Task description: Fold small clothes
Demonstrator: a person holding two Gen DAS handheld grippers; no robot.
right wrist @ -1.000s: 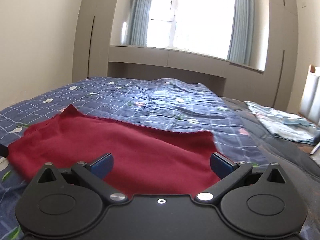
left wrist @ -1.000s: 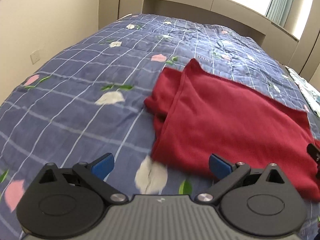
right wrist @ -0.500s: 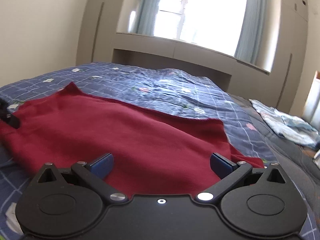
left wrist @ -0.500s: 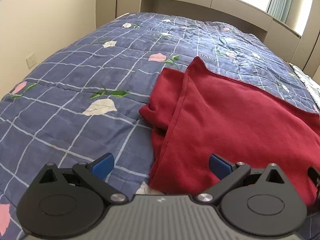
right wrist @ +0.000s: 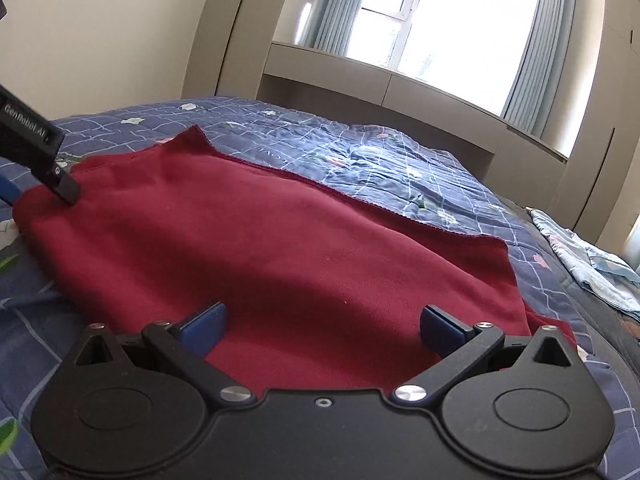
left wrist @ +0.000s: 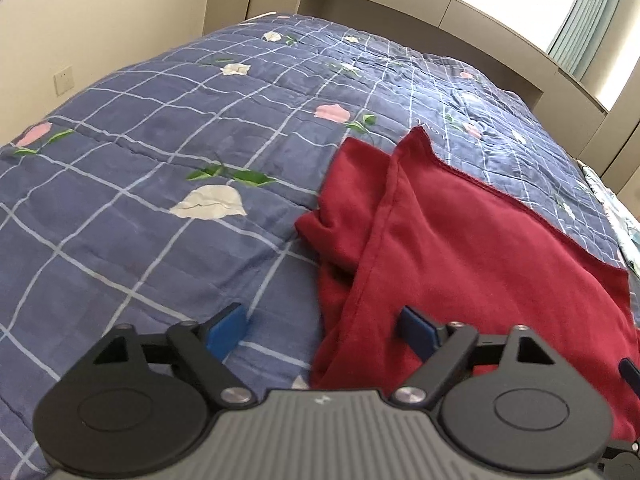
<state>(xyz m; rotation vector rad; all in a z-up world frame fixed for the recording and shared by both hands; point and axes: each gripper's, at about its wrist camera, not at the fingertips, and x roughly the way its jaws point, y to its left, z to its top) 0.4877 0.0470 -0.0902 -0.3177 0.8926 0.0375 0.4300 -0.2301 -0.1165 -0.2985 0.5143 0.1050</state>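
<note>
A dark red garment (left wrist: 472, 248) lies folded flat on a blue checked floral quilt (left wrist: 160, 160); a second layer sticks out at its left edge. My left gripper (left wrist: 322, 330) is open, low over the garment's near left edge, jaws either side of that edge. My right gripper (right wrist: 322, 322) is open, low over the garment's (right wrist: 280, 240) near right part. The left gripper's body (right wrist: 32, 148) shows at the far left of the right wrist view, its finger touching the cloth.
A beige wall and headboard shelf (left wrist: 420, 4) border the bed at the back. A window with curtains (right wrist: 420, 24) stands behind. A light blue patterned cloth (right wrist: 580, 260) lies on the bed's right side.
Both grippers have moved forward and lower onto the garment. The left gripper's jaws now straddle its left edge. Both stay open.
</note>
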